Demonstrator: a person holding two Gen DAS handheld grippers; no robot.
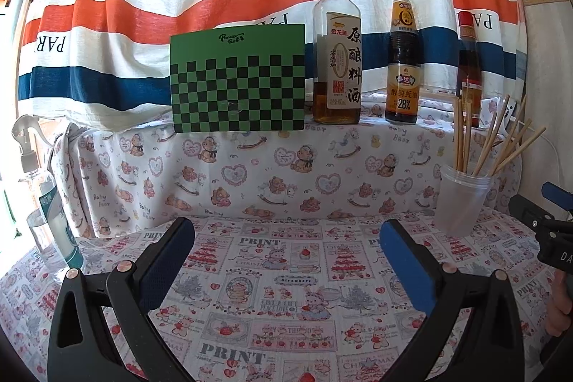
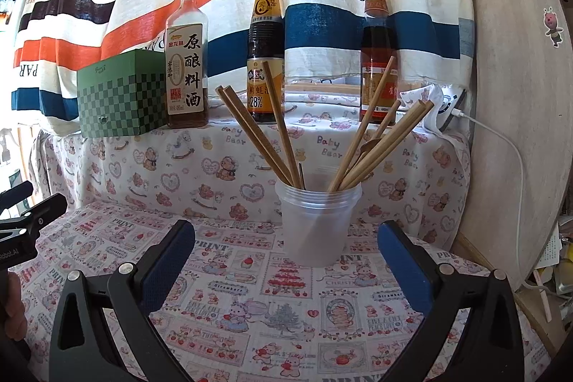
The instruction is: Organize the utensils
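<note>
right tool (image 2: 286, 238) open | wooden chopsticks (image 2: 372, 145) splayed in translucent cup (image 2: 317, 224)

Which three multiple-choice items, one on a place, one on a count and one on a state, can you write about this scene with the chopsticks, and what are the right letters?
1. Where are the chopsticks?
A. flat on the cloth
B. standing in the plastic cup
C. on the green box

2. How many sauce bottles stand on the raised ledge?
A. one
B. three
C. five

3. In what state are the right tongs?
A. open and empty
B. shut on a chopstick
C. shut on the cup

Answers: 1 B, the sticks rise out of the cup's mouth. 2 B, the cooking wine bottle, the oyster sauce bottle and the red-capped bottle stand in a row. 3 A, both fingers are spread with only cloth between them.
</note>
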